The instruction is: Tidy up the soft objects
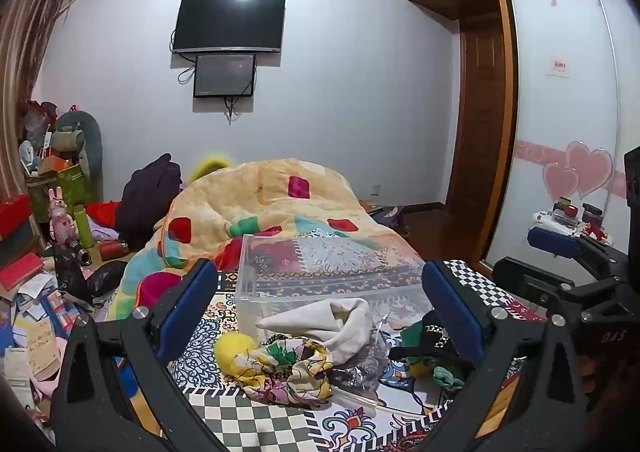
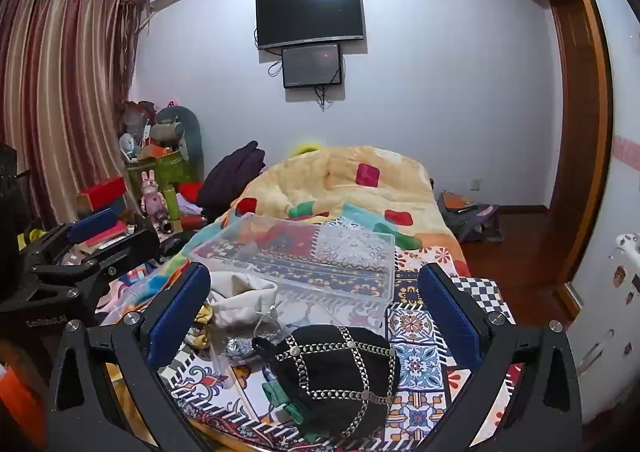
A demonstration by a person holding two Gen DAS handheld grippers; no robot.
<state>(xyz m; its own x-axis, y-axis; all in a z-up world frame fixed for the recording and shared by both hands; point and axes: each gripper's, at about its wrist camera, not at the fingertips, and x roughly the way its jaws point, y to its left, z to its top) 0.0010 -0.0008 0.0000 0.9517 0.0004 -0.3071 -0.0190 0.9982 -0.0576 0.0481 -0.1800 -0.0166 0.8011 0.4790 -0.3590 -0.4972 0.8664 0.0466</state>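
A clear plastic box (image 1: pixel 320 272) (image 2: pixel 304 256) stands on the patterned bedspread. In front of it lie soft things: a floral scarf (image 1: pixel 288 368), a yellow pom-pom (image 1: pixel 234 348), a cream cloth (image 1: pixel 332 320) (image 2: pixel 240 296), a silvery glitter piece (image 2: pixel 240 348) and a black hat with chain trim (image 2: pixel 340 368) (image 1: pixel 432 336) on a green cloth (image 2: pixel 280 396). My left gripper (image 1: pixel 320 308) is open and empty above the scarf and cream cloth. My right gripper (image 2: pixel 314 312) is open and empty, hovering over the black hat.
A bundled yellow quilt (image 1: pixel 260 200) fills the bed behind the box. Cluttered boxes, toys and papers (image 1: pixel 44 252) lie left of the bed. A wardrobe with a sliding door (image 1: pixel 560 92) stands right. Each gripper shows in the other's view (image 1: pixel 568 252) (image 2: pixel 80 248).
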